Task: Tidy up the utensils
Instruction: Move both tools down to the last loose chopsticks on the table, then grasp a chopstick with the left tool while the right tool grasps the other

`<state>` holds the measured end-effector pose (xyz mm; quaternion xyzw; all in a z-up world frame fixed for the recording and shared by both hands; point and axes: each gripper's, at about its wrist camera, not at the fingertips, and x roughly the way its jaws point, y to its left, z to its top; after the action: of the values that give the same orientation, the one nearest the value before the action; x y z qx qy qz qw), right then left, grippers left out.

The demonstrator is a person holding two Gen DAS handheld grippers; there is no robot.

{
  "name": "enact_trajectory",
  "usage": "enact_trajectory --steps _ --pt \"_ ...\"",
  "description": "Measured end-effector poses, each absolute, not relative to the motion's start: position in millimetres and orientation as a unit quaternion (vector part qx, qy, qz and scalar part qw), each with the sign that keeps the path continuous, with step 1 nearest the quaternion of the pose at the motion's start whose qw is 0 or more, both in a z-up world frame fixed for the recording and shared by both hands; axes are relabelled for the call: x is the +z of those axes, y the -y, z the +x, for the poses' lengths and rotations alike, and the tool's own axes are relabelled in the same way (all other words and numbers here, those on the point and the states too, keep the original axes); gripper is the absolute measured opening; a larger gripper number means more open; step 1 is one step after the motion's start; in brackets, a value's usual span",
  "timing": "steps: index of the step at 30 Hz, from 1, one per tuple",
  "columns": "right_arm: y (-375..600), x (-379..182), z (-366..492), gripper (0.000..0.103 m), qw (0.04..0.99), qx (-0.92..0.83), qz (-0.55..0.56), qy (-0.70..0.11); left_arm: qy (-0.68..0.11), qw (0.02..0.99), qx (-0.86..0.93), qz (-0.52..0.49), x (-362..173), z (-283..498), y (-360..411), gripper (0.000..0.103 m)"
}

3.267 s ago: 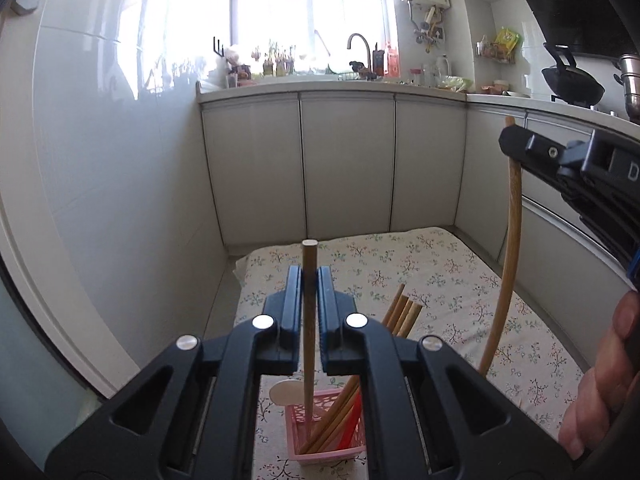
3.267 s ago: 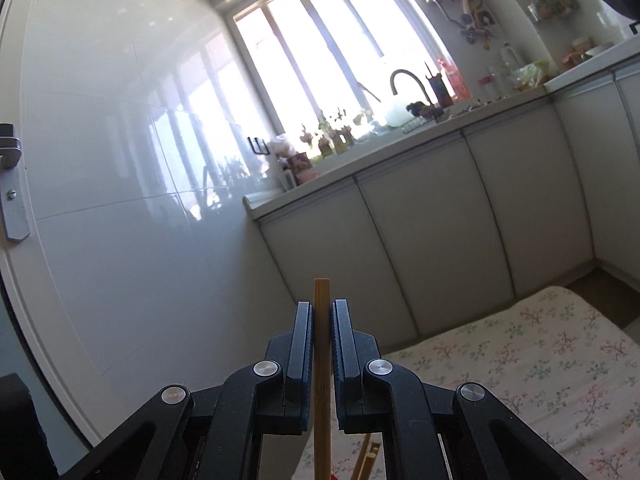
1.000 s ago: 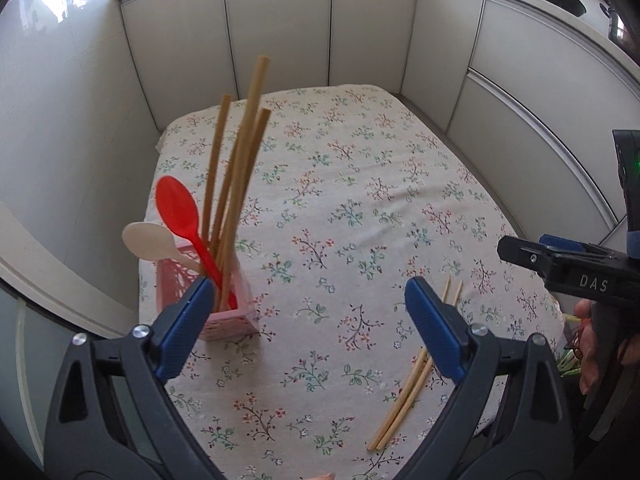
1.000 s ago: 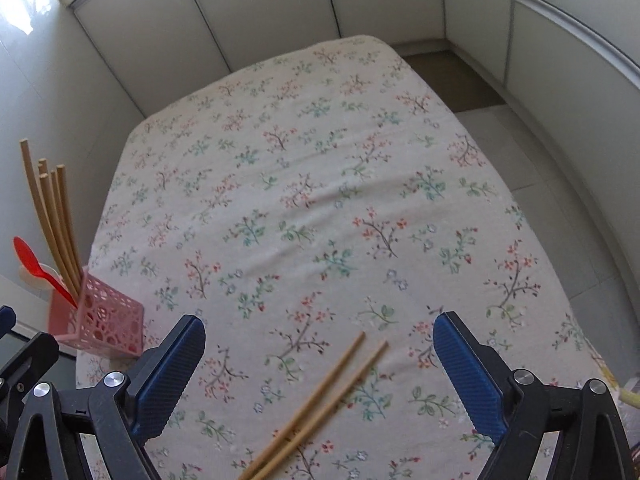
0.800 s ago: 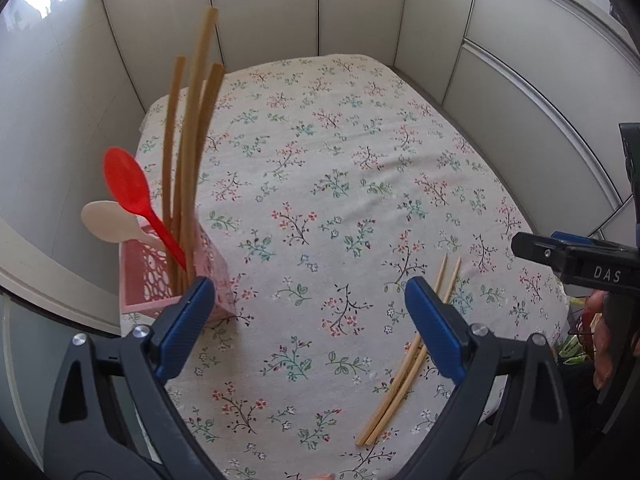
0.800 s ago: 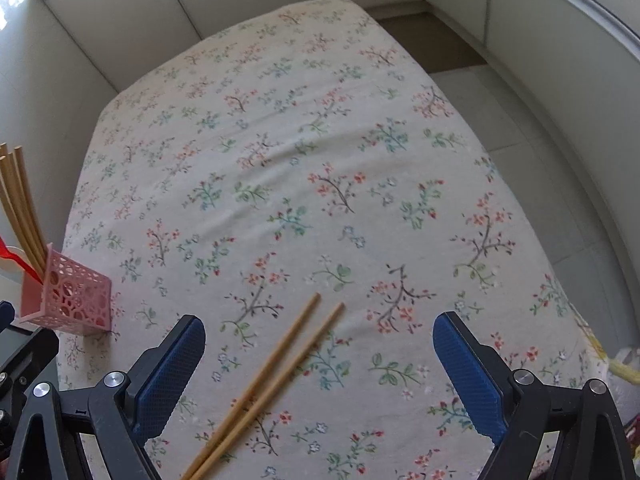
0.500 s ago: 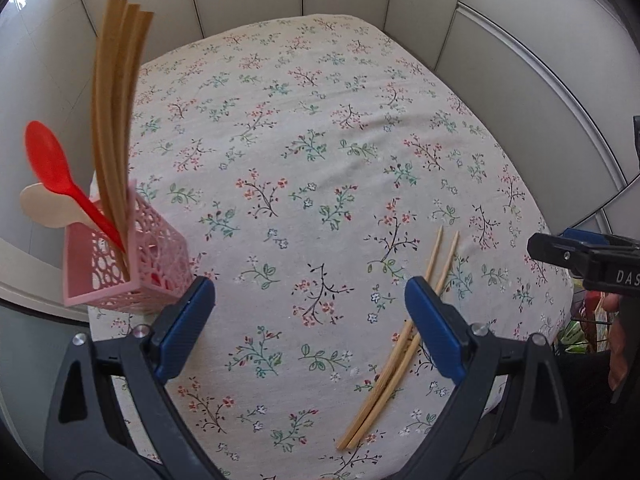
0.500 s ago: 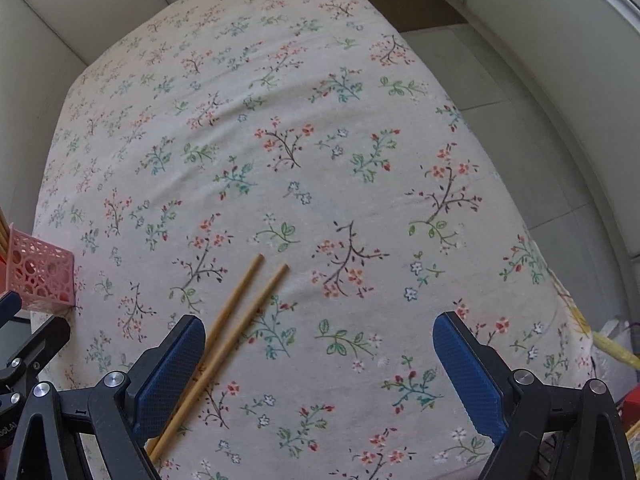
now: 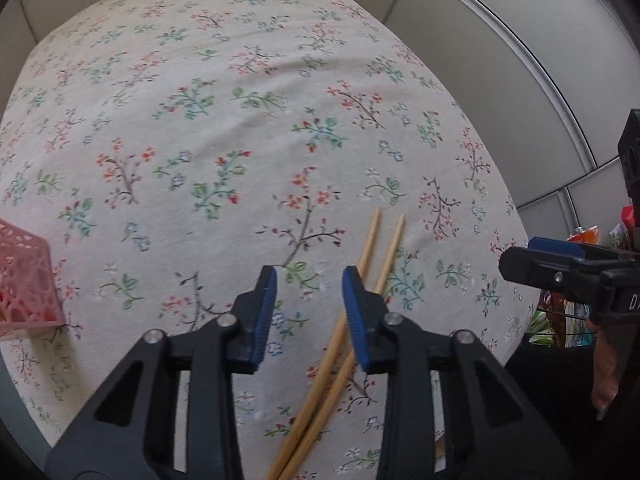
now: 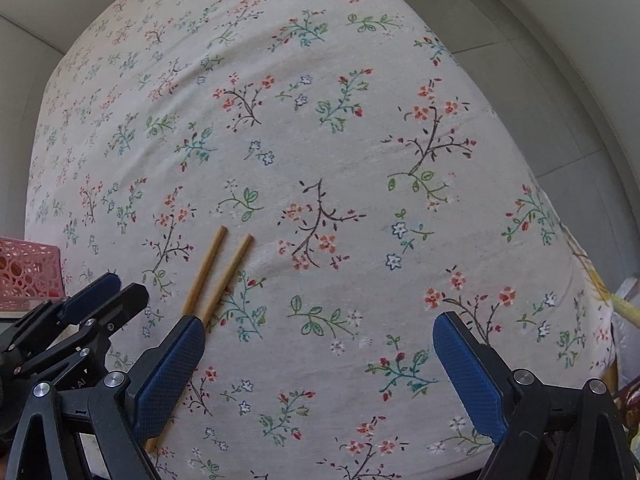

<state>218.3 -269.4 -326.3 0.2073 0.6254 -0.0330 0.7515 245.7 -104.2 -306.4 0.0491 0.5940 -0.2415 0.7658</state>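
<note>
Two wooden chopsticks (image 9: 372,256) lie side by side on the floral tablecloth (image 9: 224,128), near its front right part; they also show in the right wrist view (image 10: 216,268). My left gripper (image 9: 308,284) is open but narrowed, empty, low over the cloth just left of the chopsticks, its right finger overlapping them. My right gripper (image 10: 318,344) is wide open and empty, above the cloth to the right of the chopsticks. The pink lattice holder (image 9: 24,280) stands at the left edge; it also shows in the right wrist view (image 10: 28,268).
The table's right edge drops to a grey tiled floor (image 10: 540,92). White cabinet fronts (image 9: 500,40) run behind and to the right. Coloured bags (image 9: 560,320) sit beyond the front right corner. The left gripper shows in the right wrist view (image 10: 100,300).
Both grippers have dropped toward the table and the chopsticks. My left gripper's jaws have narrowed from wide open. The holder has slid to the left edge of view.
</note>
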Motion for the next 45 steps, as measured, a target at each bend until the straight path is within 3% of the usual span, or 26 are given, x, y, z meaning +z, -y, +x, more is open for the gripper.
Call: enact_trajectory --steps 11,15,37,45 --pt "297 -340 217 0.095 0.730 -0.059 0.244 -0.635 -0.592 0.754 -0.258 0.119 -323 243 149 0.022" --pt "292 -342 219 0.095 0.729 -0.052 0.241 -0.638 -0.591 0.758 -0.243 0.134 -325 244 150 0.008" --pt "243 -360 244 0.095 0.719 -0.028 0.237 -0.652 -0.609 0.778 -0.135 0.070 -316 262 56 0.006" --pt "206 -372 260 0.082 0.734 -0.035 0.175 -0.655 -0.609 0.780 -0.128 0.062 -308 266 39 0.006"
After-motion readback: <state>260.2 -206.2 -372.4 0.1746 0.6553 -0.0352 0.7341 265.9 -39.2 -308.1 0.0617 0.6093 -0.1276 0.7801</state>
